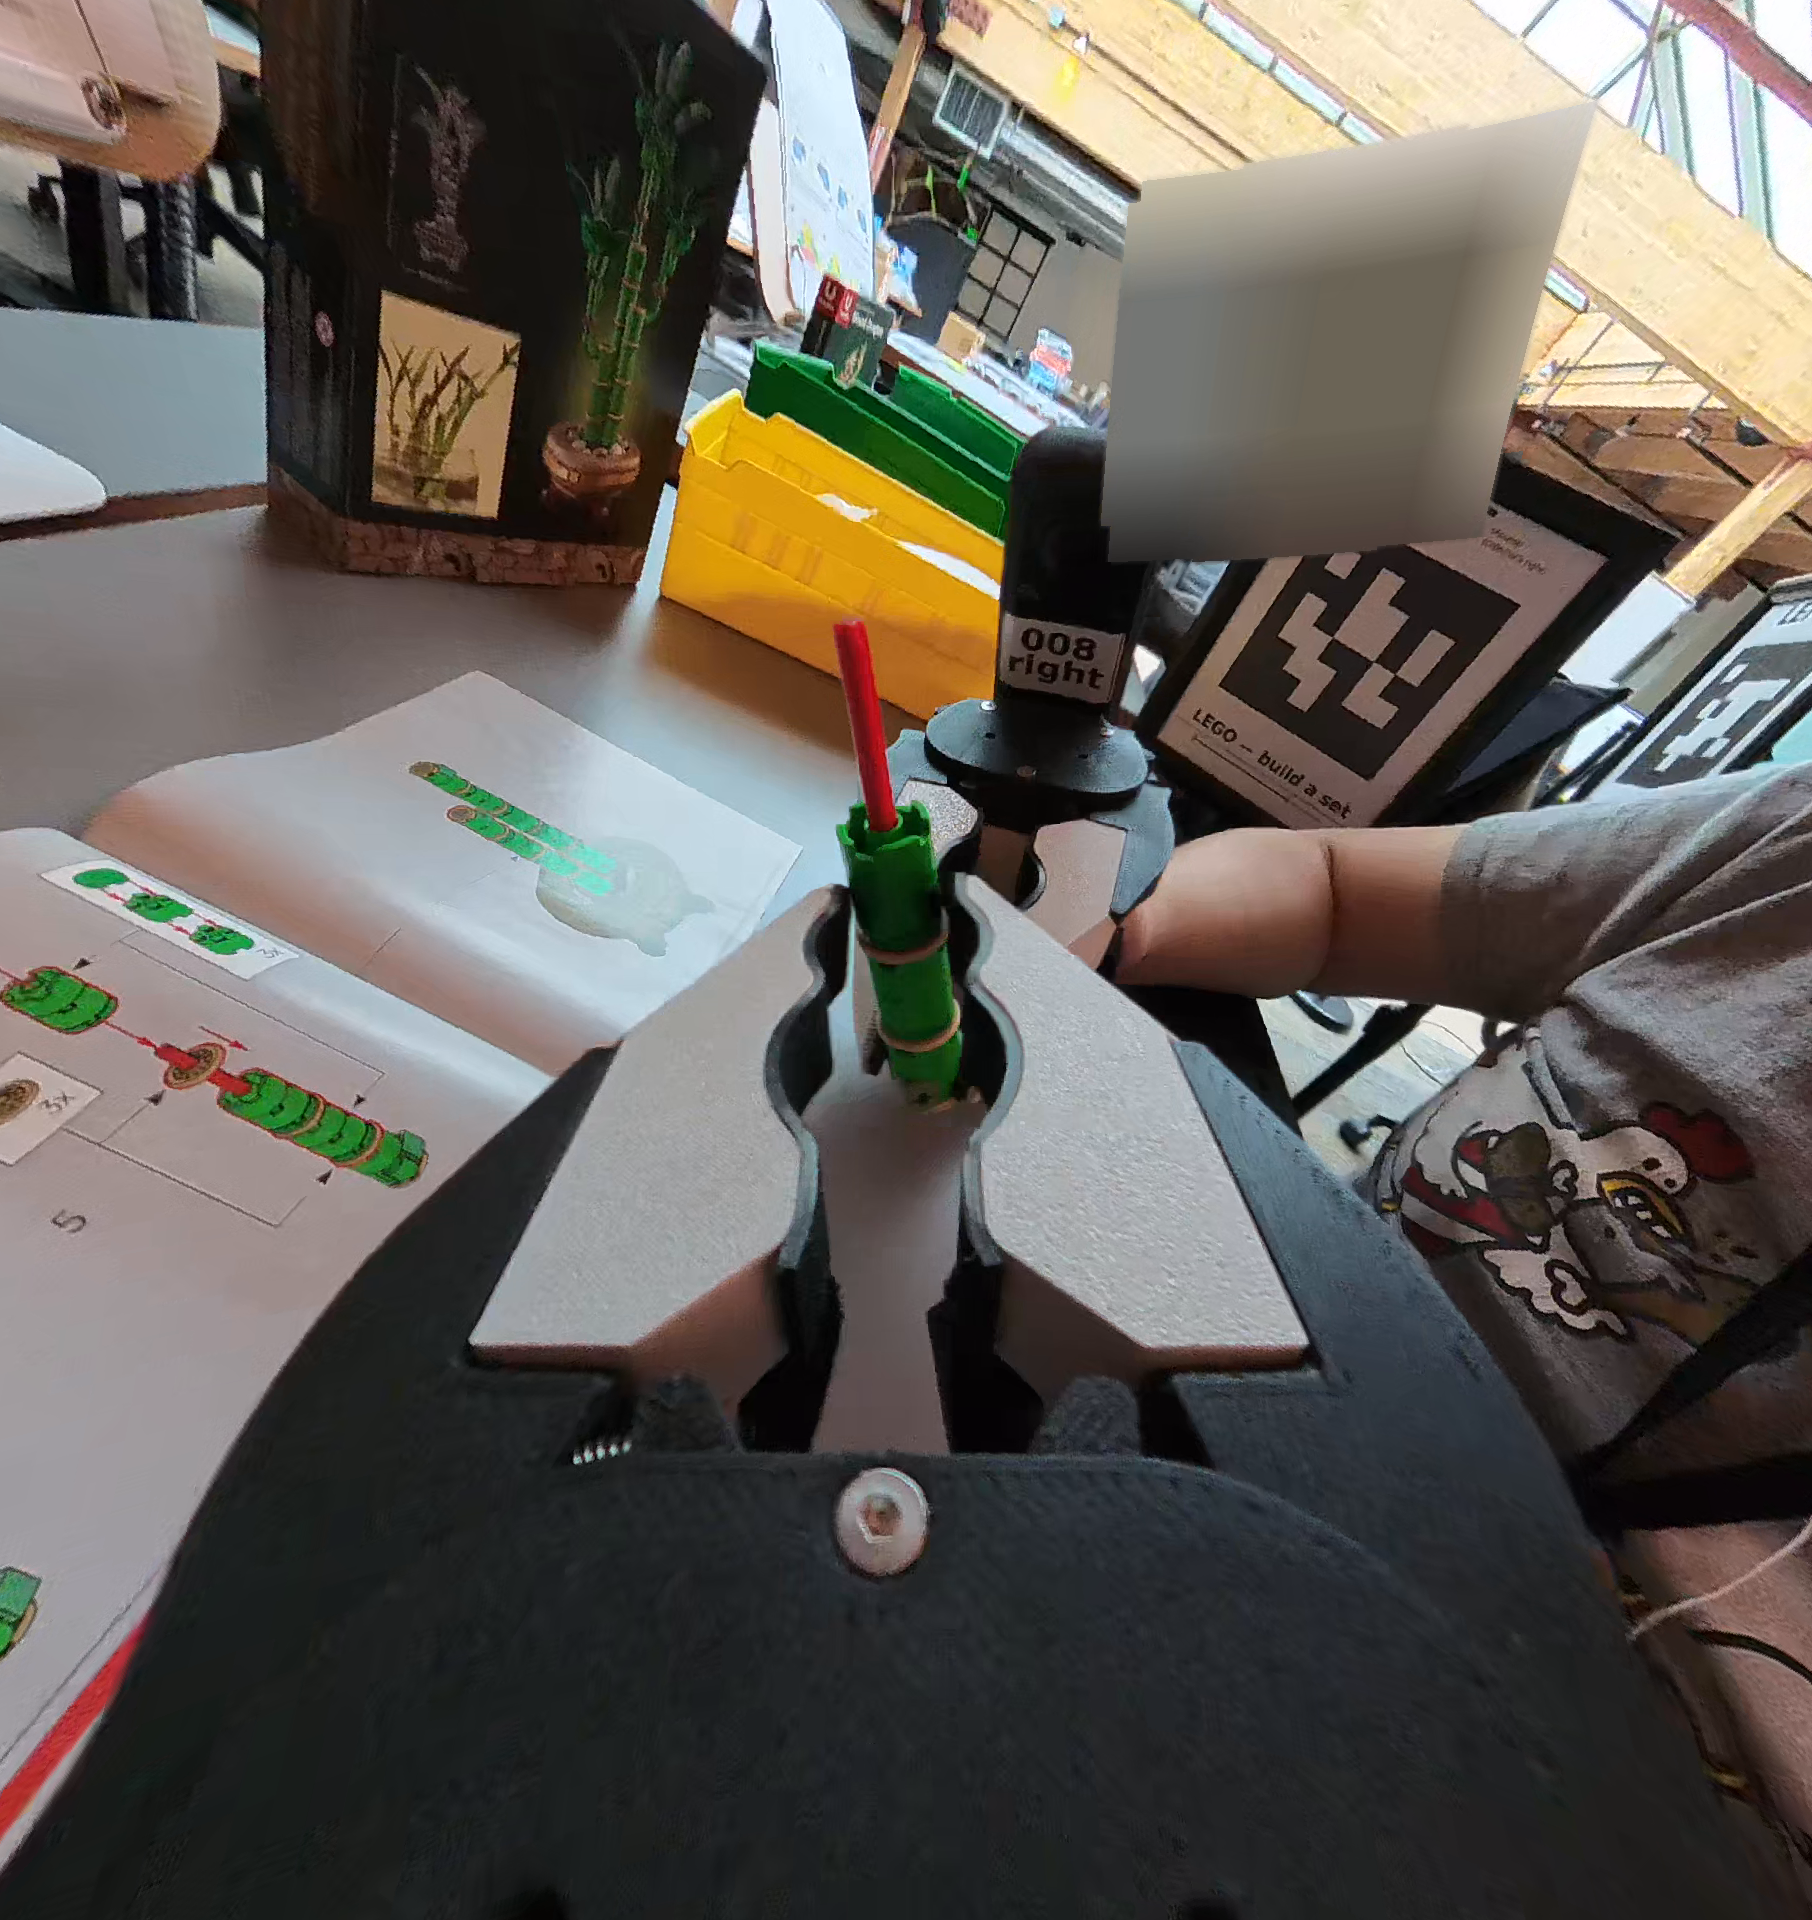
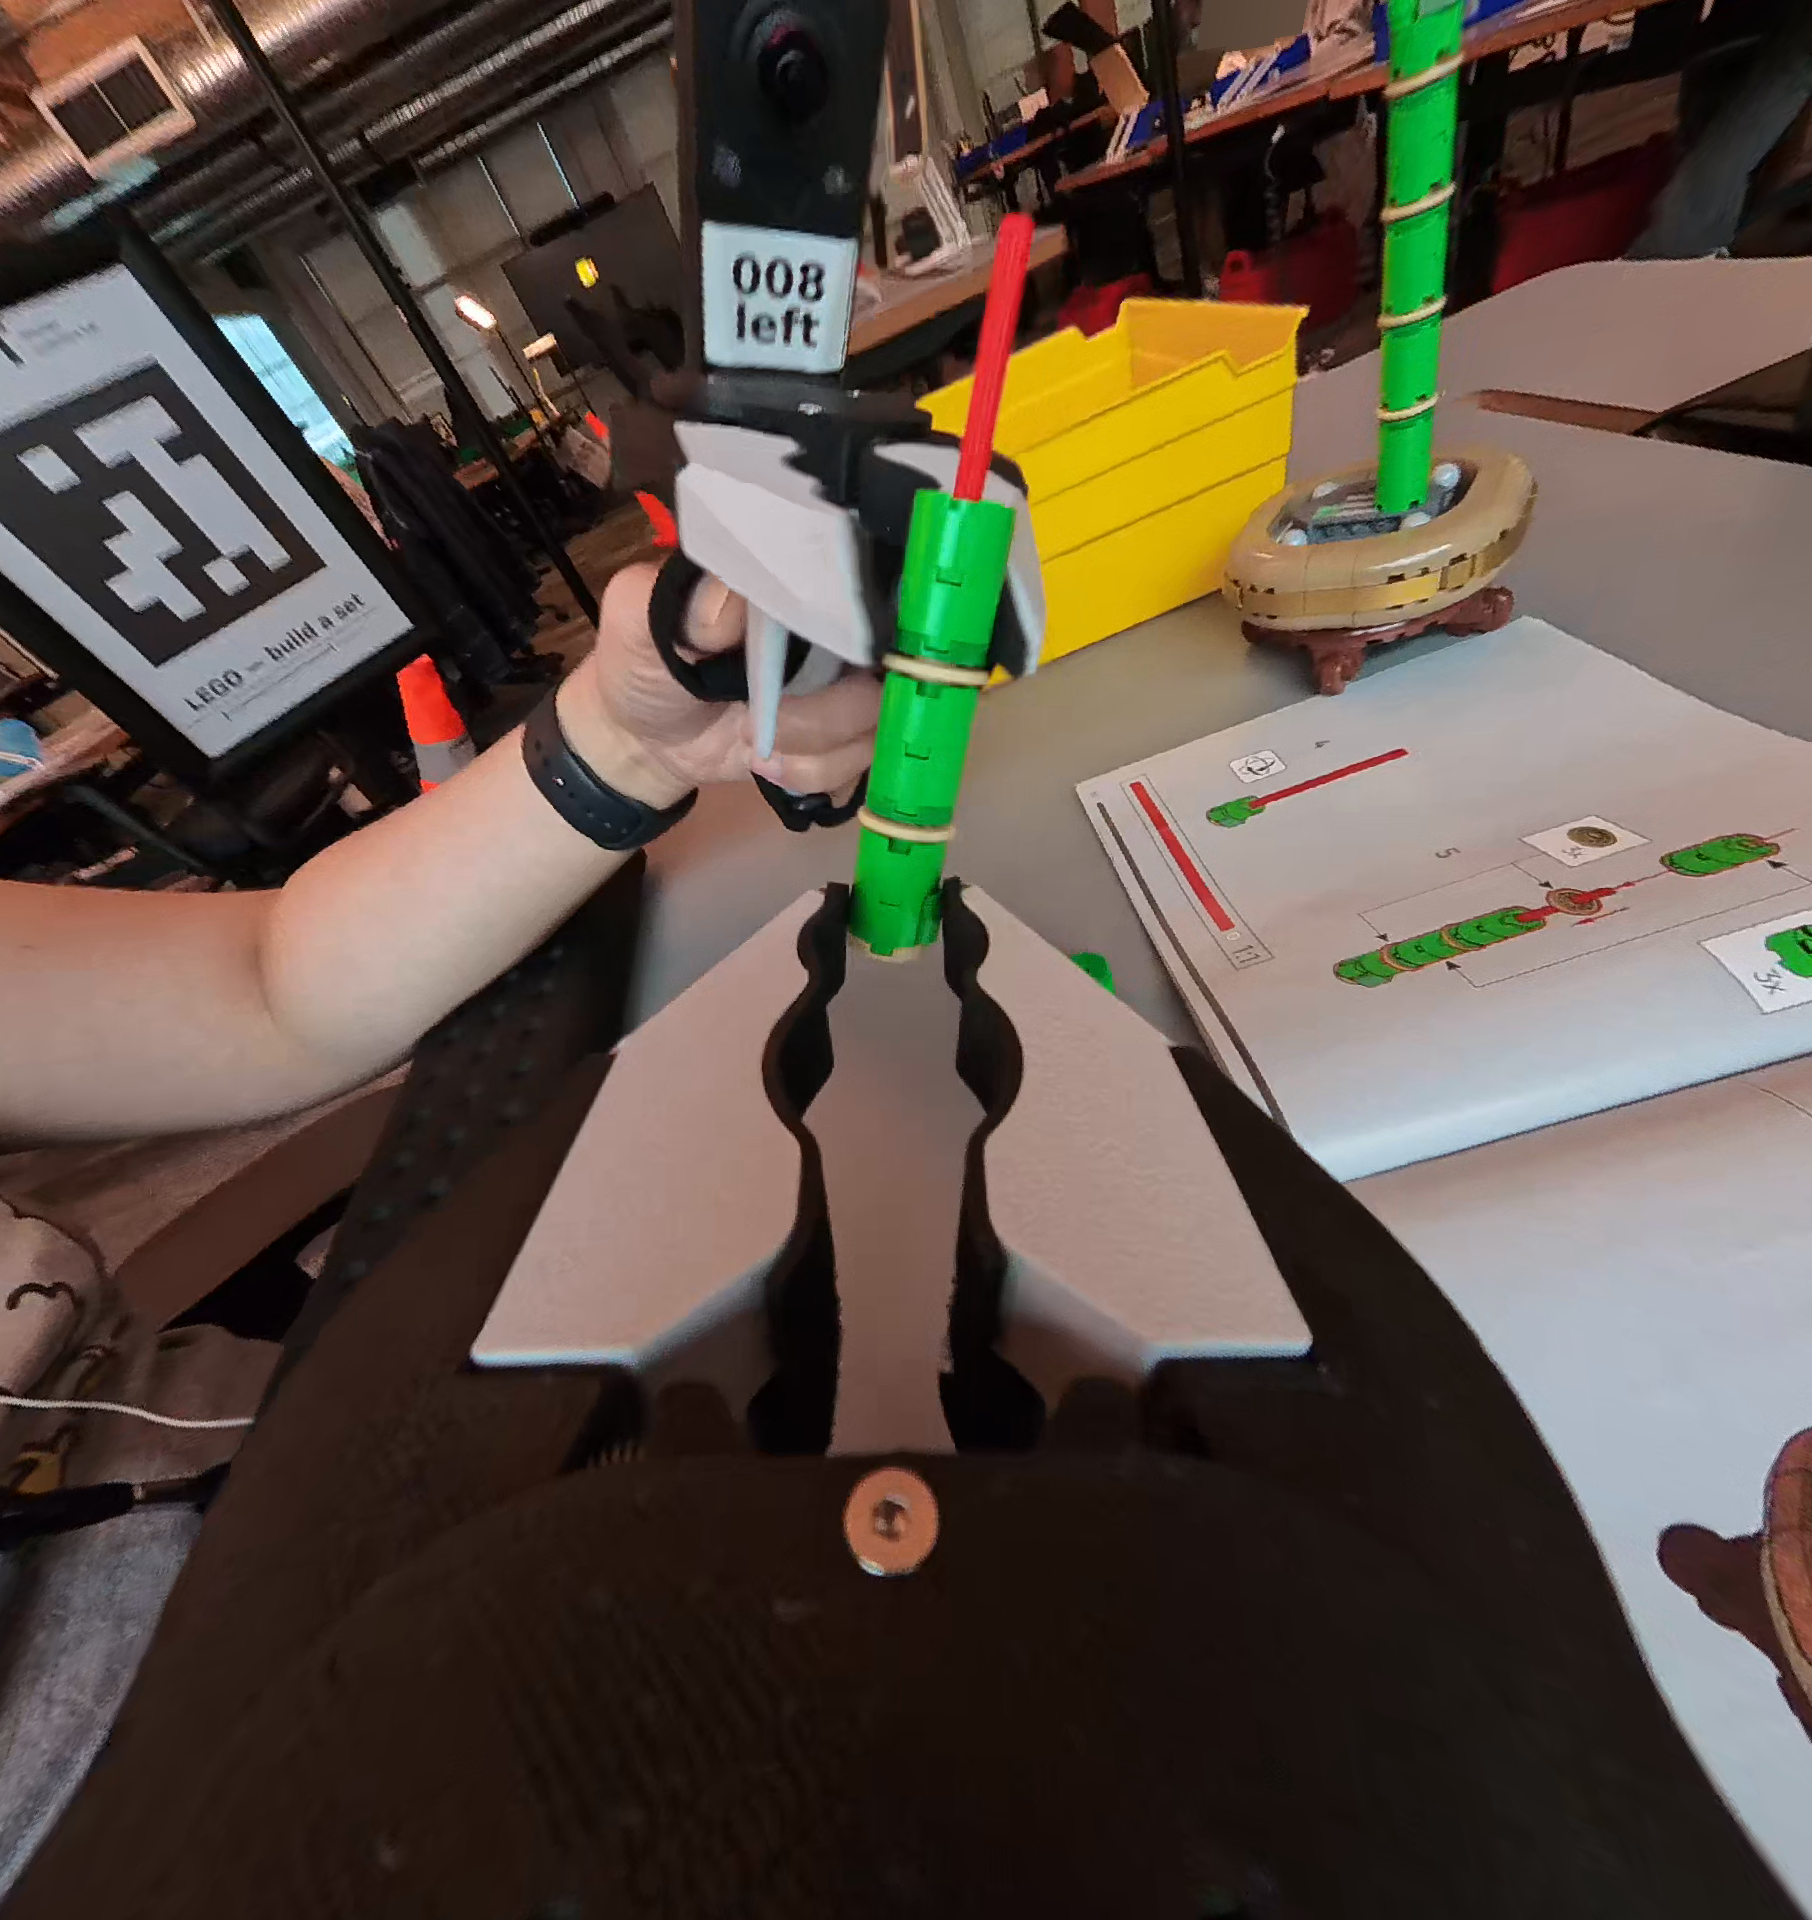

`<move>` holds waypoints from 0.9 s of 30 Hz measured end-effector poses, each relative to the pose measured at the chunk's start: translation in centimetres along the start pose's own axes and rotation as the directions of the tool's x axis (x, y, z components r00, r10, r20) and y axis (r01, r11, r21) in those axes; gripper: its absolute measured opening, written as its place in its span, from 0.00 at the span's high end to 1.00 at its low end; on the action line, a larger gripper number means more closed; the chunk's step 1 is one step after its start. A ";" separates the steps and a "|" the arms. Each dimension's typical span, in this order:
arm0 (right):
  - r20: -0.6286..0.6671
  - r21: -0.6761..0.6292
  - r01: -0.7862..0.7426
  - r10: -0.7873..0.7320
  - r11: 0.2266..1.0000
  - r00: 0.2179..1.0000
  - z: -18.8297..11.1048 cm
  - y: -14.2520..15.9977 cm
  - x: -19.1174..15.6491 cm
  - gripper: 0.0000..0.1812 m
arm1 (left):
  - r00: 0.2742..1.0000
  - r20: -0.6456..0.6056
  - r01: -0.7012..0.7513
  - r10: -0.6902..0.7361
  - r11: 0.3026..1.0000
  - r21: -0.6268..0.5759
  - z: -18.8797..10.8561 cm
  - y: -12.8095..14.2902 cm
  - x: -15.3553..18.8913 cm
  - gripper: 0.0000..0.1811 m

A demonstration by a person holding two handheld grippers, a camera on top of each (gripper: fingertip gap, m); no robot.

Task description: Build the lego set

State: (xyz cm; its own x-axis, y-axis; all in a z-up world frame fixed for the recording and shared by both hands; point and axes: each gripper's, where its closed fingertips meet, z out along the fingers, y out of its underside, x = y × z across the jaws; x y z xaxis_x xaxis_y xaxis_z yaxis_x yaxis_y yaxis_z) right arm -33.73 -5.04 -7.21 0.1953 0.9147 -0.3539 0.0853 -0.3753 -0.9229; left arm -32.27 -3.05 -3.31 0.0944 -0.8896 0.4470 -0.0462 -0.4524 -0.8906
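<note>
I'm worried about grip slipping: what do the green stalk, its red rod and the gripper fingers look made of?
Green stalk: glossy moulded plastic, with seams between stacked segments and thin tan rings. Red rod: smooth plastic, apparently. Fingers: matte grey faces with fine grain on black, layered bodies, likely 3D-printed plastic.

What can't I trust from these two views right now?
- Lower end of the green segmented stalk on its red axle: right wrist view, hidden between the right gripper jaws.
- Tall green stalk in the tan pot: top cut off by frame edge.
- Yellow plastic bin: contents hidden by walls.
</note>
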 end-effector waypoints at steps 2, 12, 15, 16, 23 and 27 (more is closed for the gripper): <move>0.023 0.041 -0.062 0.061 0.997 0.998 -0.7 -0.7 0.2 0.91 | 1.000 0.023 -0.016 0.015 0.999 0.050 -0.3 -0.8 -0.1 0.76; 0.040 0.267 -0.193 0.189 0.944 0.981 -6.0 -4.7 3.5 0.91 | 0.997 0.065 0.019 -0.030 0.985 0.169 -2.3 -2.1 -1.9 0.75; 0.104 0.325 -0.226 0.203 0.918 0.974 -6.1 -5.2 3.5 0.91 | 0.997 0.055 0.038 -0.049 0.981 0.190 -2.5 -2.4 -2.1 0.77; 0.127 0.345 -0.237 0.205 0.908 0.970 -6.0 -5.4 3.4 0.91 | 0.997 0.054 0.039 -0.050 0.979 0.200 -2.6 -2.5 -2.1 0.78; 0.152 0.366 -0.225 0.181 0.903 0.972 -5.2 -5.5 3.5 0.91 | 0.999 0.036 0.027 -0.036 0.972 0.233 -2.9 -3.0 -1.7 0.78; 0.124 0.346 -0.190 0.156 0.919 0.980 -4.6 -4.8 3.8 0.91 | 1.000 -0.013 0.027 -0.025 0.967 0.252 -2.9 -3.3 -0.8 0.78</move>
State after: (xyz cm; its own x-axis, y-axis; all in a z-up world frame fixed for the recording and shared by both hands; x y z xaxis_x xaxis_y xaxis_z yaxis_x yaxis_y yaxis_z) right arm -28.94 -0.46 -3.41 0.0831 0.8563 -0.5098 -0.2967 -0.4671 -0.8330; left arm -35.03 -1.00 -0.47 0.0826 -0.8788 0.4700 0.2080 -0.4460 -0.8705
